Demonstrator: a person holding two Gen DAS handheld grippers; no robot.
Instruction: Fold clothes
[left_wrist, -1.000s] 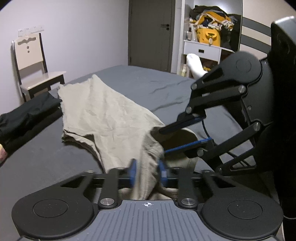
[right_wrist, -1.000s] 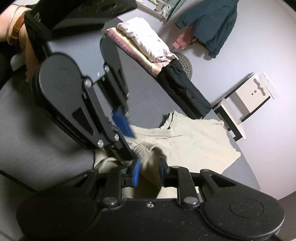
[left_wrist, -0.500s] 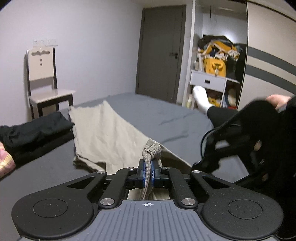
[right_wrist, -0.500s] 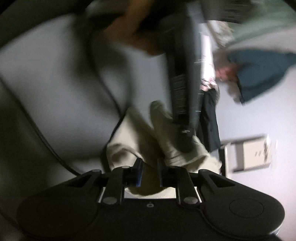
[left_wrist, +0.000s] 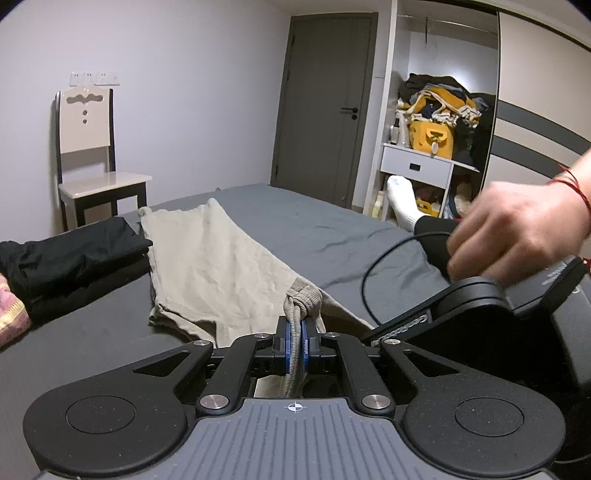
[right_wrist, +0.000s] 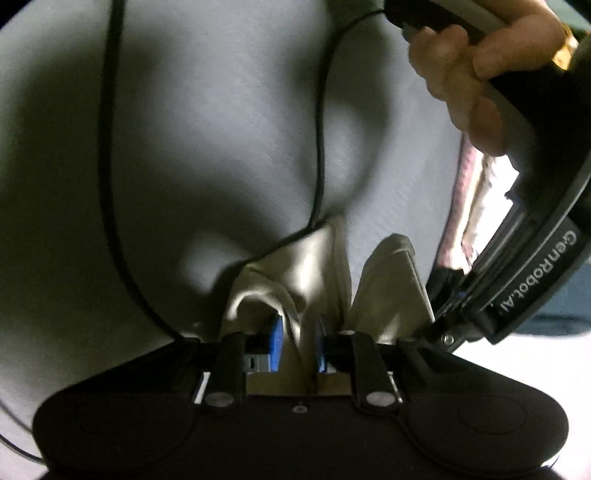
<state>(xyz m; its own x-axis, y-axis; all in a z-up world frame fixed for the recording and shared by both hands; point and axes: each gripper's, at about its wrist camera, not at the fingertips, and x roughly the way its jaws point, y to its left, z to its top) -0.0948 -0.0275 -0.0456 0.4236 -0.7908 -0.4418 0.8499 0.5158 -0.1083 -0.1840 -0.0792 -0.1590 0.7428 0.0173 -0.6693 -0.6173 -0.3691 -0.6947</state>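
Our left tool (left_wrist: 294, 345) has closed since a second ago: its blue pads, which then stood apart around a loose bunch of cloth, now pinch a ribbed edge of the beige garment (left_wrist: 218, 273) tight between them. Our right tool (right_wrist: 298, 341) has swung away from the spot beside it and now looks down on the bed (right_wrist: 221, 129); its pads stand a little apart with a fold of the same garment between them, so we judge the grip not yet firm. With one edge clamped and the other nearly caught, we seem ready to lift and spread the cloth for a fold. The rest of the garment lies rumpled toward the bed's far left edge, just beside the black clothes (left_wrist: 66, 254) there.
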